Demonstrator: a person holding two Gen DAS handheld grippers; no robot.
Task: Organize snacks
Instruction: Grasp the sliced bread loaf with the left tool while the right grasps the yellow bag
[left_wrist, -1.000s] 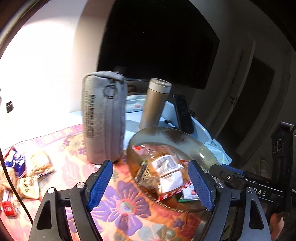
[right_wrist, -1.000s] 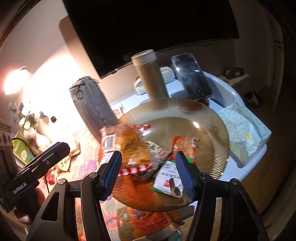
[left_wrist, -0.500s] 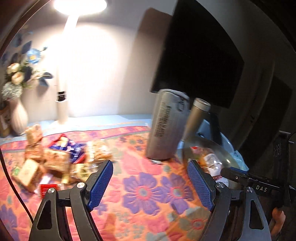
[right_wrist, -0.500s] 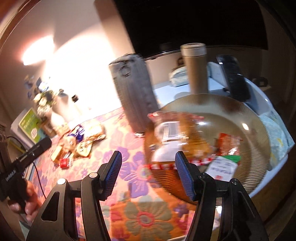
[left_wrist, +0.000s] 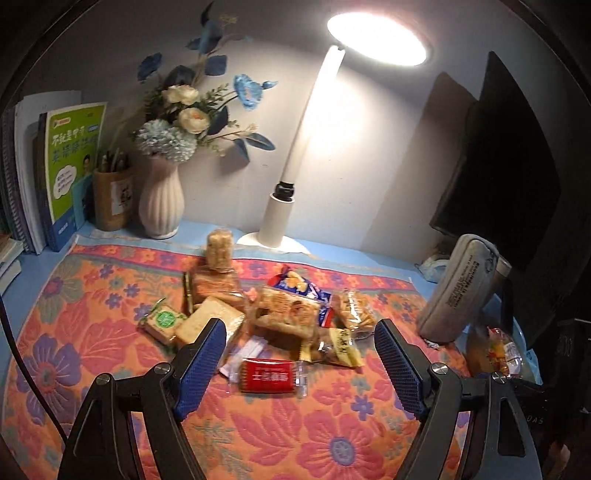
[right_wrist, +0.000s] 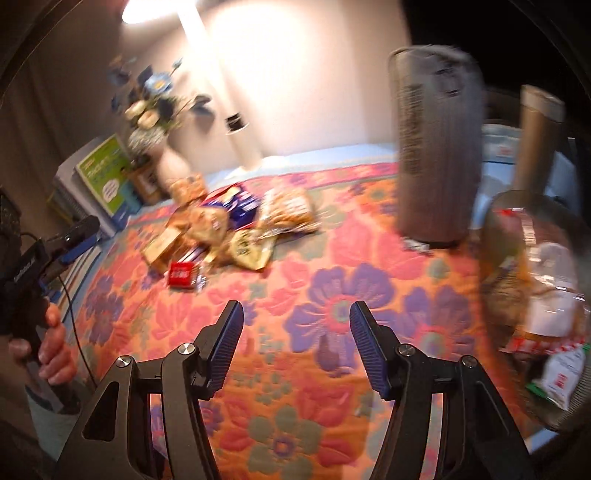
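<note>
Hovering with its jaws wide and empty, the left gripper (left_wrist: 300, 363) frames the red packet (left_wrist: 269, 375) at the near edge of the snack pile (left_wrist: 280, 314), probably because that loose wrapper is the easiest pick. The pile lies on the floral cloth (left_wrist: 110, 343), in front of the lamp (left_wrist: 291, 206) and vase (left_wrist: 161, 201), not yet sorted. The right gripper (right_wrist: 295, 345), also open with nothing between its pads, hangs over bare cloth between the pile and the glass plate (right_wrist: 495, 236), which already holds a few packets beside the upright grey pouch (right_wrist: 436, 147), so it looks like the collecting place.
</note>
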